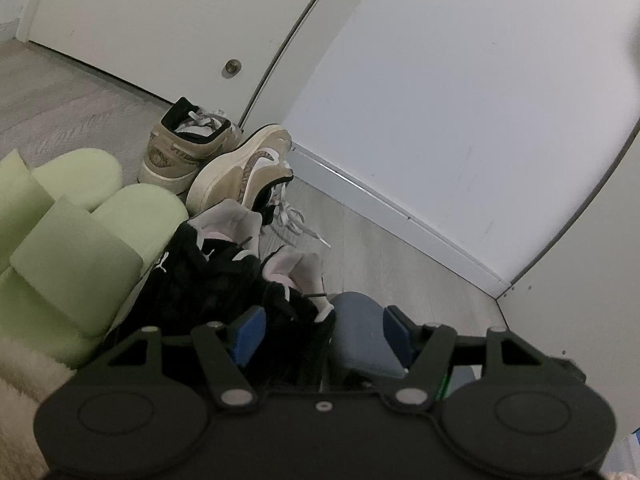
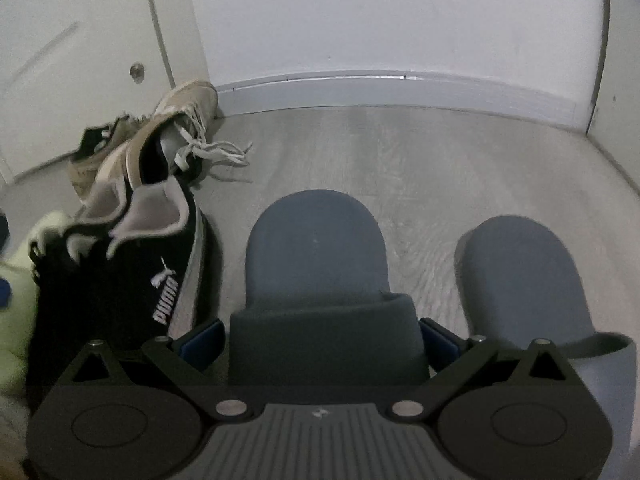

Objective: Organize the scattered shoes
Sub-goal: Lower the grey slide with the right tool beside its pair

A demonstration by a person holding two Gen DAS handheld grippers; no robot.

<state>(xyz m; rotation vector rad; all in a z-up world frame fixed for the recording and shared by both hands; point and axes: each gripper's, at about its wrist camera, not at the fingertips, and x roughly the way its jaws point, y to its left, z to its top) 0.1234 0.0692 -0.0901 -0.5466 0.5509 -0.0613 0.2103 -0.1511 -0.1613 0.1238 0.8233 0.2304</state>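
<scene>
In the right wrist view my right gripper [image 2: 322, 338] has its jaws spread wide, and both blue pads press the sides of the strap of a blue-grey slide [image 2: 316, 248] that points at the wall. Its mate [image 2: 528, 280] lies flat just to the right. In the left wrist view my left gripper [image 1: 323, 333] hangs over a pair of black Puma sneakers [image 1: 208, 276]. One black heel and the toe of a blue-grey slide [image 1: 360, 320] fill the gap between its pads, and any grip is hidden. Two tan sneakers [image 1: 240, 168] lie by the door corner.
Pale green foam slides [image 1: 80, 232] lie left of the black sneakers, over a cream fluffy rug [image 1: 24, 376]. A white door [image 1: 132, 24] with a floor stop stands behind the tan pair. A white wall and baseboard [image 2: 400, 88] close the far side of the grey wood floor [image 2: 420, 160].
</scene>
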